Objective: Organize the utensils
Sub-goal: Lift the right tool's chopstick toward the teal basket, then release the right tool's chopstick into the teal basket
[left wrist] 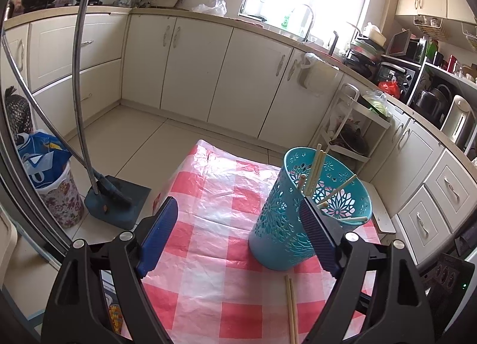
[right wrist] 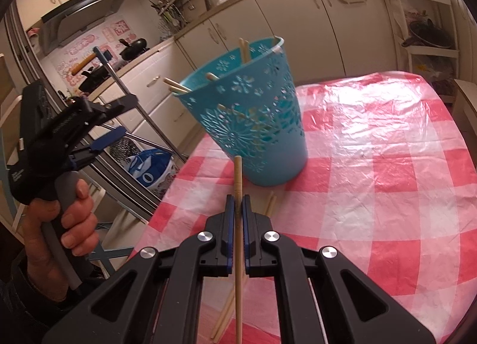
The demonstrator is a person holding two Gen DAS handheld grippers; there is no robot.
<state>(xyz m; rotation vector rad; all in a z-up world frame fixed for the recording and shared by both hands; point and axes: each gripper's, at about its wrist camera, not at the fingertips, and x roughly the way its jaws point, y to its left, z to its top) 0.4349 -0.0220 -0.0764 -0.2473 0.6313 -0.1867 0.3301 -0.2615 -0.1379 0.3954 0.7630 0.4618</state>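
On the checked tablecloth point(right wrist: 372, 150) my right gripper point(right wrist: 237, 204) clenches one chopstick point(right wrist: 238, 177); next I lift it into the teal holder point(right wrist: 253, 117), centre frame; left gripper point(left wrist: 238, 224) gapes empty.

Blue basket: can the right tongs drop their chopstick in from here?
Probably yes. The right tongs grip a chopstick just short of the blue basket; its open top faces up, nothing between.
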